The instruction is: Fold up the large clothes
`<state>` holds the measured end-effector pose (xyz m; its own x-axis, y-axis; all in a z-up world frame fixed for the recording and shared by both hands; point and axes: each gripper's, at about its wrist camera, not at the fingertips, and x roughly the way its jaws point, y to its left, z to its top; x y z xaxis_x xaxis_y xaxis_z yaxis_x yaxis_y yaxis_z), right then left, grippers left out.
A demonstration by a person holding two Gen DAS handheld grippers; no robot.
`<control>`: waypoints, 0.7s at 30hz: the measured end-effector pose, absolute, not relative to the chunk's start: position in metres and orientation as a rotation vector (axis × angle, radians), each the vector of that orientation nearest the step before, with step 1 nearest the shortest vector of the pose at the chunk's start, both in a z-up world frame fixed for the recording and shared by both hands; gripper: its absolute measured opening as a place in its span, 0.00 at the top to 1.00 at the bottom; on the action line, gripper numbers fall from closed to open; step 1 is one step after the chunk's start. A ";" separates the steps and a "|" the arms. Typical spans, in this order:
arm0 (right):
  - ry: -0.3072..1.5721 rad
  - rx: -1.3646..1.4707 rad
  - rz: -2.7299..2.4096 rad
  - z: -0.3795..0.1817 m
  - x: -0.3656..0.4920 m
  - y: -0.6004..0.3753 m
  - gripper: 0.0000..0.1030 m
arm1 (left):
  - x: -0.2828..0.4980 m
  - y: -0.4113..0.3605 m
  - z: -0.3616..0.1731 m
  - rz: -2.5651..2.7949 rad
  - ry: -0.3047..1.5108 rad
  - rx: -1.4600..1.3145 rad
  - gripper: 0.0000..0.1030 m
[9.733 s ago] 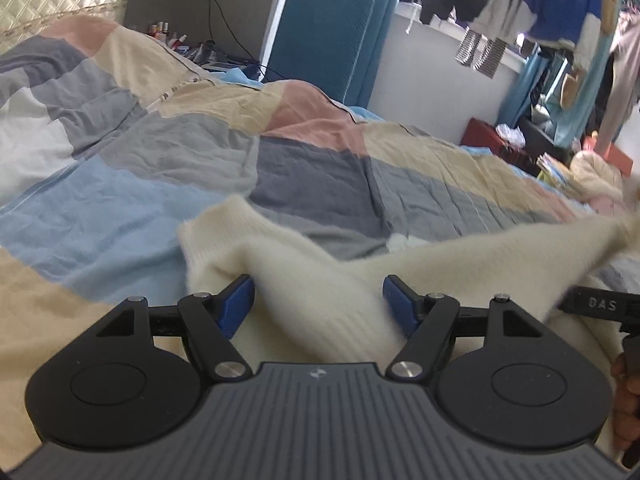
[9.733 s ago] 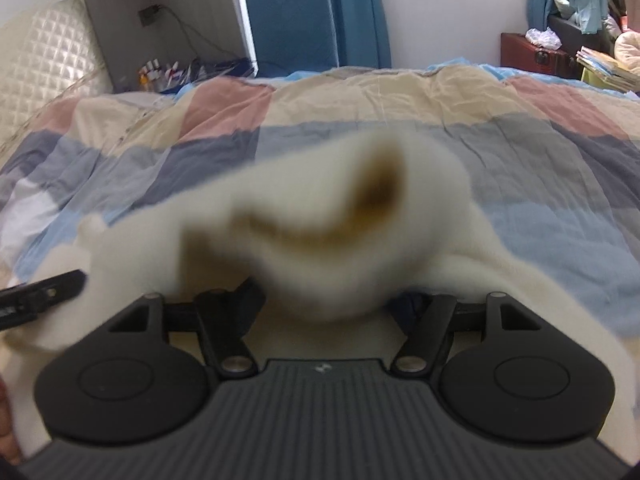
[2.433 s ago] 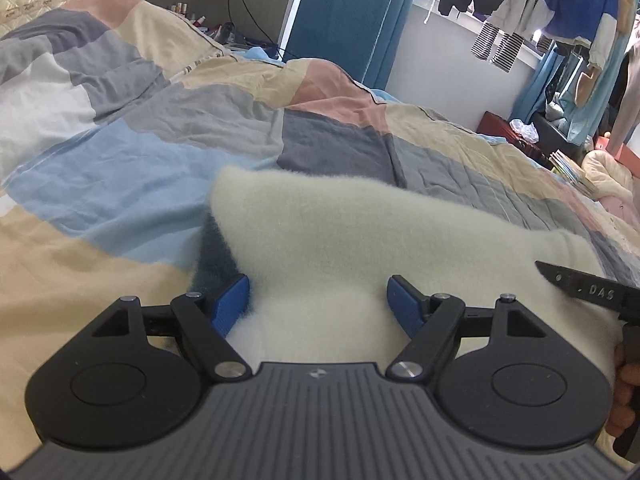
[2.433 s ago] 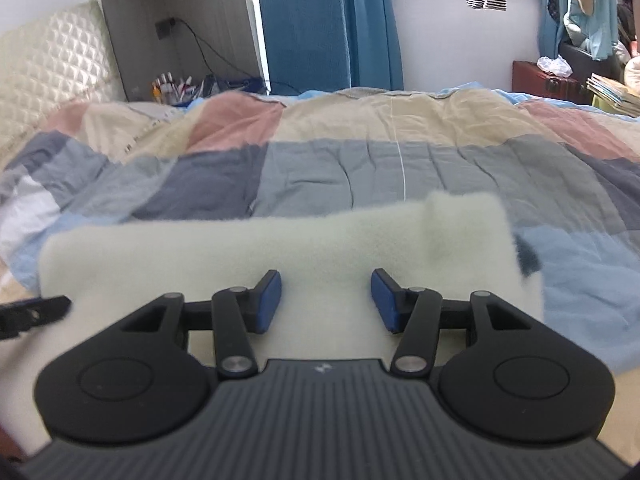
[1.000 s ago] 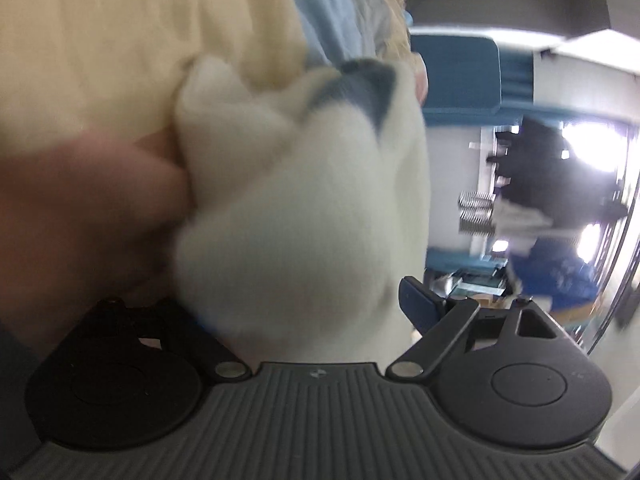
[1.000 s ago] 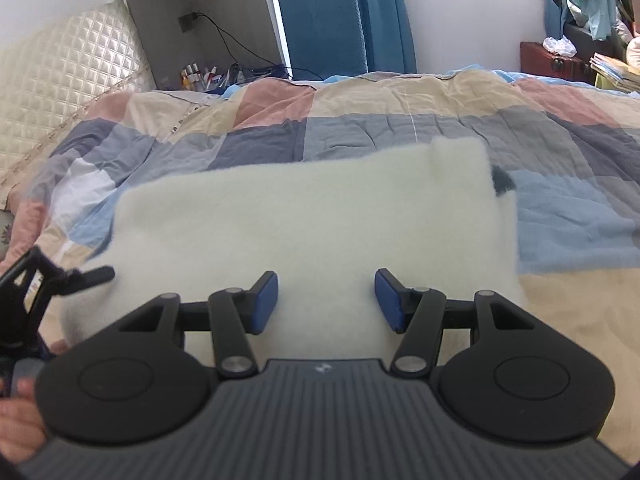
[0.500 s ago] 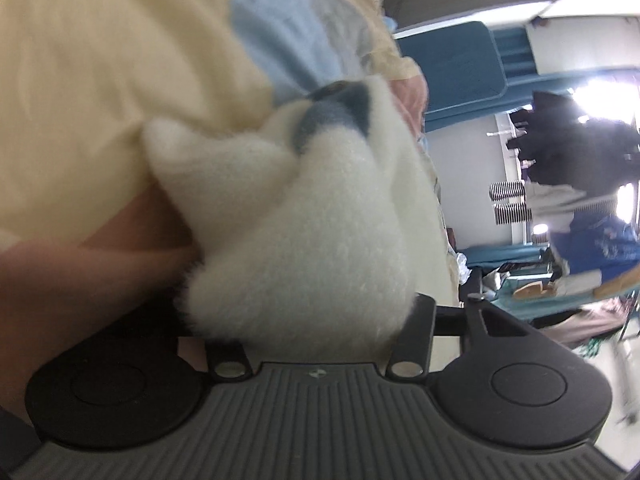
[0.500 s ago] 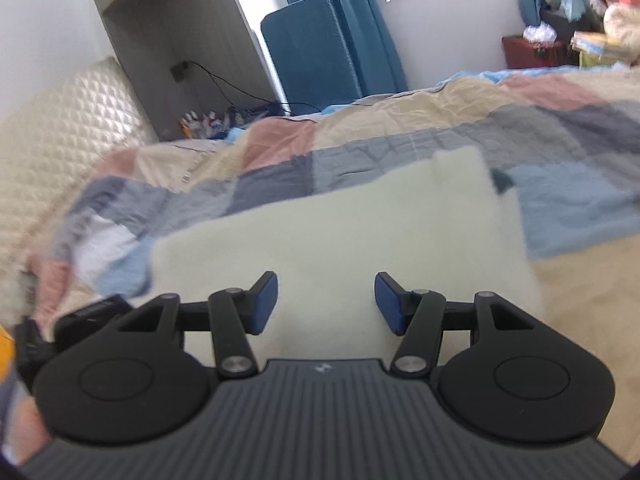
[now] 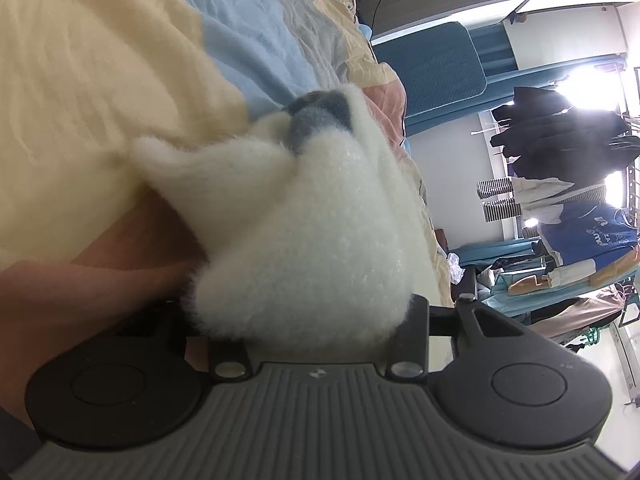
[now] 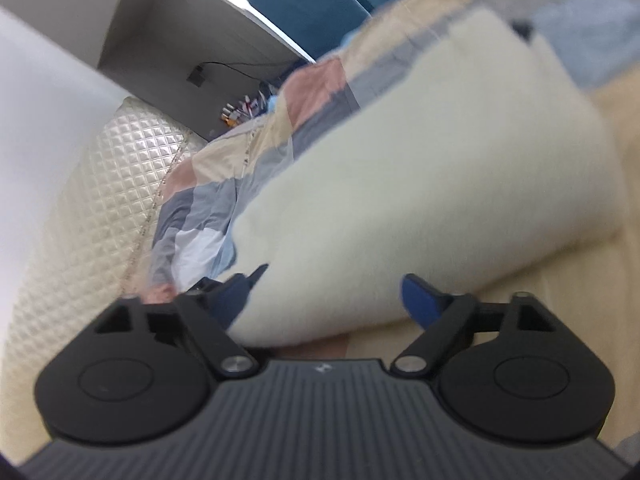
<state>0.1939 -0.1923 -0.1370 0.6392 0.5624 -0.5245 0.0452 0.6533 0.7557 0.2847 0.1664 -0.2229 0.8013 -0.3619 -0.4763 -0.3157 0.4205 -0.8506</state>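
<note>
A fluffy cream-white garment (image 9: 304, 240) with a grey-blue patch is bunched into a thick wad between the jaws of my left gripper (image 9: 316, 312). The jaws are closing on the wad, and the fleece hides the pads. A person's bare hand (image 9: 100, 272) lies against the wad at the left. In the right wrist view the same garment (image 10: 420, 180) lies folded flat on the bed. My right gripper (image 10: 330, 294) is tilted, its jaws are opening, and its blue pads stand wide on either side of the garment's near edge without pressing it.
The patchwork quilt (image 9: 100, 80) covers the bed under the garment. A quilted cream headboard (image 10: 80, 220) stands at the left. A blue padded panel (image 9: 432, 64) and hanging clothes (image 9: 560, 140) are beyond the bed.
The left jaws have closed in on the bunched corner of the garment and lifted it a little. The right gripper has rolled to one side and its jaws have spread wider.
</note>
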 end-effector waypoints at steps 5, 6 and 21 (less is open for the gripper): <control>0.963 1.008 0.256 -0.176 0.206 -0.201 0.12 | 0.284 0.167 -0.225 -0.032 0.678 -1.166 0.53; 0.974 1.052 0.236 -0.183 0.208 -0.204 0.12 | 0.283 0.167 -0.225 -0.032 0.677 -1.168 0.53; 0.754 1.425 -0.034 -0.210 0.193 -0.244 0.13 | 0.282 0.168 -0.229 -0.038 0.672 -1.182 0.52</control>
